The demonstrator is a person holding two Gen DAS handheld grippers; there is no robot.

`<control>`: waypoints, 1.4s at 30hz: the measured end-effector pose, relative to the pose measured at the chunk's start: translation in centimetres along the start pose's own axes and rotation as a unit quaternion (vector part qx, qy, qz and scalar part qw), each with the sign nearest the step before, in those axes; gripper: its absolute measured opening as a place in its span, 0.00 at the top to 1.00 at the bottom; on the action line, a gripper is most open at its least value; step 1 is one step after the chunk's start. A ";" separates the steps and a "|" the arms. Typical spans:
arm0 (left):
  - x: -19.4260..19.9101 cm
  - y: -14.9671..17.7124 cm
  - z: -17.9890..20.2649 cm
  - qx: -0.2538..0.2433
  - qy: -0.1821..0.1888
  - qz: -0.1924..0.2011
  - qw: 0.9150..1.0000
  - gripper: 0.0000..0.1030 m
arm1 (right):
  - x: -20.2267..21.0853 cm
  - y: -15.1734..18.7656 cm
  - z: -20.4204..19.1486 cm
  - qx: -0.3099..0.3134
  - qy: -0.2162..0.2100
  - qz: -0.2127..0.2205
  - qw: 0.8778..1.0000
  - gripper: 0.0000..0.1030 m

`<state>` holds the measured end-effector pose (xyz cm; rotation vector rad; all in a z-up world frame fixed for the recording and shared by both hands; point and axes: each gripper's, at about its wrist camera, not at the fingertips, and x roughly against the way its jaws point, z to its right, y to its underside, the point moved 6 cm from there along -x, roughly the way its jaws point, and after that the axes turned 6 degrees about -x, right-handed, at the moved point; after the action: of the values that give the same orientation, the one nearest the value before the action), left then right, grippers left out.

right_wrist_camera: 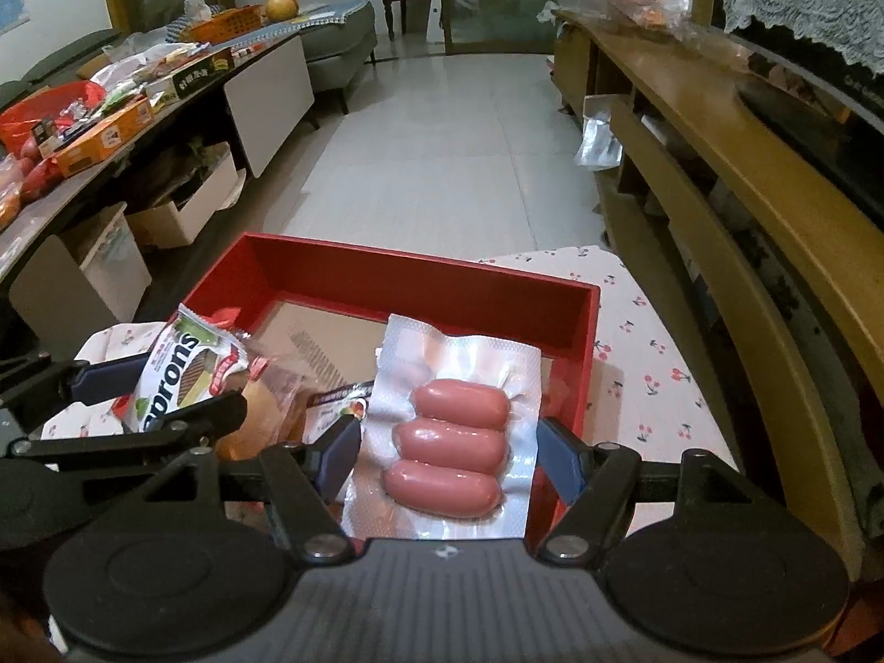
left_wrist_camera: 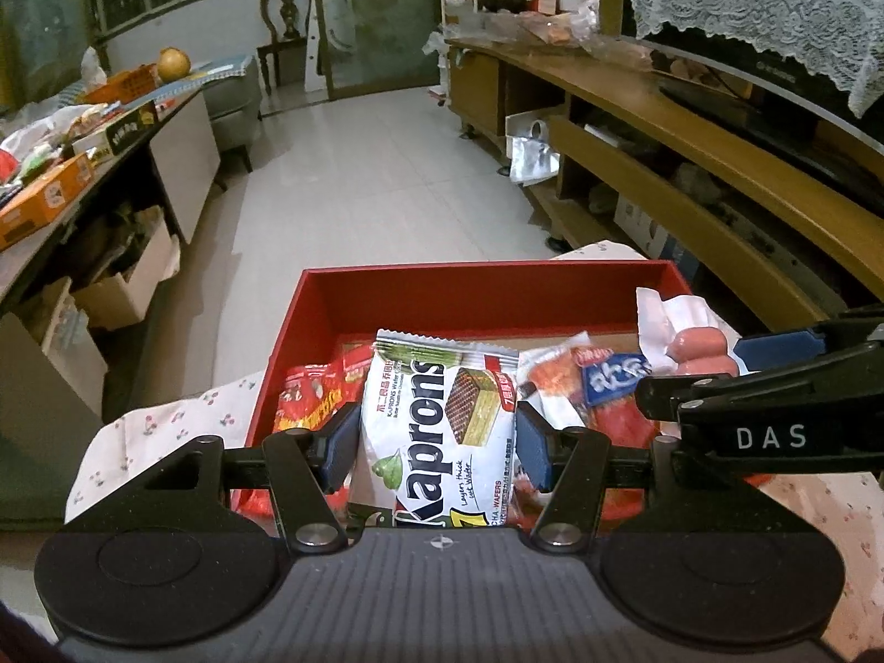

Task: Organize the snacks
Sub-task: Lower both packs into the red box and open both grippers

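My left gripper point(left_wrist_camera: 435, 447) is shut on a white Kaprons wafer pack point(left_wrist_camera: 442, 420), its blue pads pressing both sides above a red open box point(left_wrist_camera: 480, 298). Red and orange snack packets point(left_wrist_camera: 309, 398) lie in the box underneath. In the right wrist view my right gripper point(right_wrist_camera: 450, 456) is shut on a clear vacuum pack of three pink sausages point(right_wrist_camera: 458, 436), held over the red box point(right_wrist_camera: 420, 271). The left gripper point(right_wrist_camera: 110, 387) shows there at the left with the wafer pack point(right_wrist_camera: 177, 370). A wrapped bun point(right_wrist_camera: 259, 420) lies below it. The right gripper point(left_wrist_camera: 773, 381) crosses the left view's right edge.
The box stands on a cherry-print cloth point(right_wrist_camera: 652, 364). A long wooden TV stand point(right_wrist_camera: 718, 127) runs along the right. A cluttered side table point(right_wrist_camera: 110, 127) with boxes and packets lines the left, with tiled floor point(right_wrist_camera: 442, 138) between them.
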<state>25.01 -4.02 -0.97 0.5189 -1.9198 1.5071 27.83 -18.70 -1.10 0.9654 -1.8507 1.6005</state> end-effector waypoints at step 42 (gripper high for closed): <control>-3.6 -0.7 -0.7 0.034 0.024 -0.013 0.999 0.31 | -5.4 -1.4 1.4 -0.037 0.007 -0.027 0.999 0.14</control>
<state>28.24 -3.79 -2.87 0.5321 -1.8239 1.5579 32.35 -19.14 -4.58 0.9619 -1.8454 1.4923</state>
